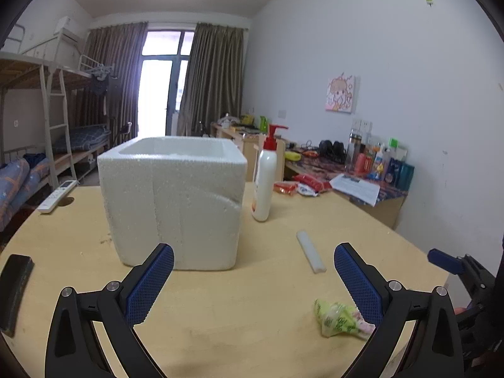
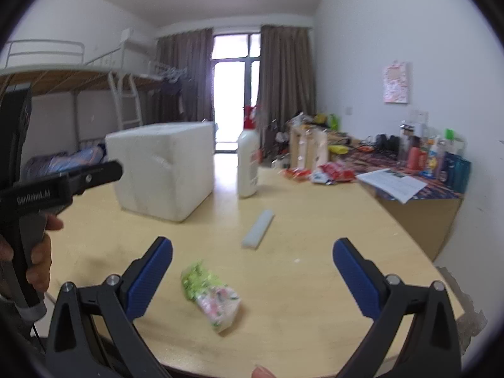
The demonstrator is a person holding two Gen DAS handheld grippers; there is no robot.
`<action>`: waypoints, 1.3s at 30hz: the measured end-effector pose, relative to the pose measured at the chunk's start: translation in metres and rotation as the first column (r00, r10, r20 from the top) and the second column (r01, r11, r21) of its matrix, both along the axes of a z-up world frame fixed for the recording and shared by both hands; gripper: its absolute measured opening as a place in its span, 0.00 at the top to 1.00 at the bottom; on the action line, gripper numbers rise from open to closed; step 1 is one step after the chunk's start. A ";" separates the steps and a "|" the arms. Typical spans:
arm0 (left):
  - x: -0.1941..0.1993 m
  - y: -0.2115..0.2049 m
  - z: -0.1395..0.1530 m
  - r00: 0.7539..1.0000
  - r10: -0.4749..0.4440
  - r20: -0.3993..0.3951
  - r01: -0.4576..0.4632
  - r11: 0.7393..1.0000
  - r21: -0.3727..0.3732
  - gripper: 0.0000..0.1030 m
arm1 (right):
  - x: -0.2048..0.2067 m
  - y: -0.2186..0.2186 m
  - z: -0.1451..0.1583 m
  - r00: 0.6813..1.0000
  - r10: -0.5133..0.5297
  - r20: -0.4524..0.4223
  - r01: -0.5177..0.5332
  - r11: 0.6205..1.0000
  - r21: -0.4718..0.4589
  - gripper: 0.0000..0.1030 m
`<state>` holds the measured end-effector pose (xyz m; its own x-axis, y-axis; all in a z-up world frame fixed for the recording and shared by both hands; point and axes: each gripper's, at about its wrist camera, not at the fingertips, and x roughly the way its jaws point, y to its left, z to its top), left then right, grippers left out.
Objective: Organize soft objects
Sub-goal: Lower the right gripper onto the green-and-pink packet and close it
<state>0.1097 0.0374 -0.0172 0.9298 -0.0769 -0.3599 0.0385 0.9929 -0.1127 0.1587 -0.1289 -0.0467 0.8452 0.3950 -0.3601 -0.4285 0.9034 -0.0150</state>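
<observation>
I am holding a gripper in each hand over a pale wooden table [image 2: 315,283], and both are released, jaws spread wide with nothing between the blue pads. Nearest my right gripper [image 2: 252,278] a small crinkled packet [image 2: 211,293] is lying flat on the table, just inside the left pad and low between the jaws. It is looking soft and squashy: thin film, green at one end, pink and white at the other, loosely bunched. I am judging this to be the thing to pick up first. To do it well, I am thinking of shifting a little to the left so the packet sits centred, lowering until the pads straddle its bulkiest middle, then closing gently, since the film could slip or crush.

My left gripper [image 1: 253,283] is hanging empty just beside it; from that side the packet [image 1: 341,318] is showing against the right pad.

A little farther out, a pale flat strip [image 2: 258,228] is lying on the table, apart from the packet. Beyond it, a white foam box [image 1: 171,201] is standing upright with its top open, probably where soft things belong. A white pump bottle [image 1: 265,176] with a red top is standing just to the right of the box. Snack wrappers [image 2: 318,173] are sitting at the far edge.
</observation>
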 end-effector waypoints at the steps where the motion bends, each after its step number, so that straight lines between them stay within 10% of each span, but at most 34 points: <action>1: 0.001 0.000 -0.001 1.000 -0.005 -0.008 0.005 1.000 0.005 0.01 | 0.003 0.003 -0.004 1.000 0.015 -0.014 -0.015 1.000 -0.005 0.00; 11: 0.016 0.006 -0.013 0.994 -0.066 -0.089 0.065 0.998 -0.019 0.01 | 0.018 0.011 -0.030 0.979 0.157 -0.129 -0.156 0.988 0.019 0.01; 24: 0.053 -0.016 -0.020 0.970 -0.162 -0.183 0.164 0.986 -0.008 0.01 | 0.034 0.021 -0.055 0.940 0.241 -0.241 -0.253 0.967 -0.017 0.41; 39: 0.115 -0.061 -0.027 0.921 -0.242 -0.305 0.245 0.969 -0.029 0.01 | 0.037 0.016 -0.065 0.928 0.276 -0.248 -0.290 0.957 -0.019 0.61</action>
